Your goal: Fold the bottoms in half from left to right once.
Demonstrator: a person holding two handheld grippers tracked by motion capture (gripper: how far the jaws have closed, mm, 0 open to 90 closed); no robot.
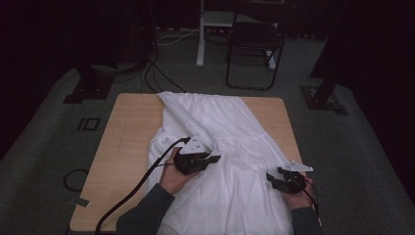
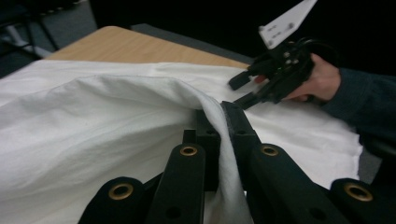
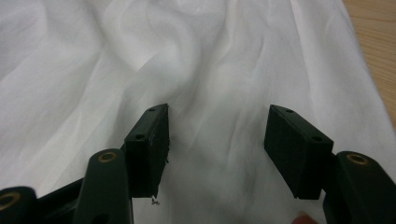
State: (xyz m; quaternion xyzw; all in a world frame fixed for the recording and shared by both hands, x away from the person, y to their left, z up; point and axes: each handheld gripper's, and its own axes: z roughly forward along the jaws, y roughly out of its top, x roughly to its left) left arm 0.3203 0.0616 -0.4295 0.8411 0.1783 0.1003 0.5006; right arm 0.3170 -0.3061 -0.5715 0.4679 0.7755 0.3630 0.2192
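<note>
Both grippers work over a white garment spread on the table. Largest in the scene is the wooden table [image 1: 125, 147], its bare top showing on the left and along the far right corner. Over its middle and right lies the white garment [image 1: 235, 142], wrinkled, reaching from the far edge to the near edge, with a rolled fold running from the far left of the cloth toward the centre. Next in size, the left gripper [image 1: 211, 159] sits near the middle of the cloth, held in the person's left hand [image 1: 172, 175]; its jaws are clamped tight on a raised ridge of the fabric, which the left gripper view shows pinched between the pads and draped over them. Smaller still, the right gripper [image 1: 272, 179] rests at the near right part of the garment, held in the right hand [image 1: 298, 193]; its jaws stand apart with nothing between them, hovering just above the cloth.
</note>
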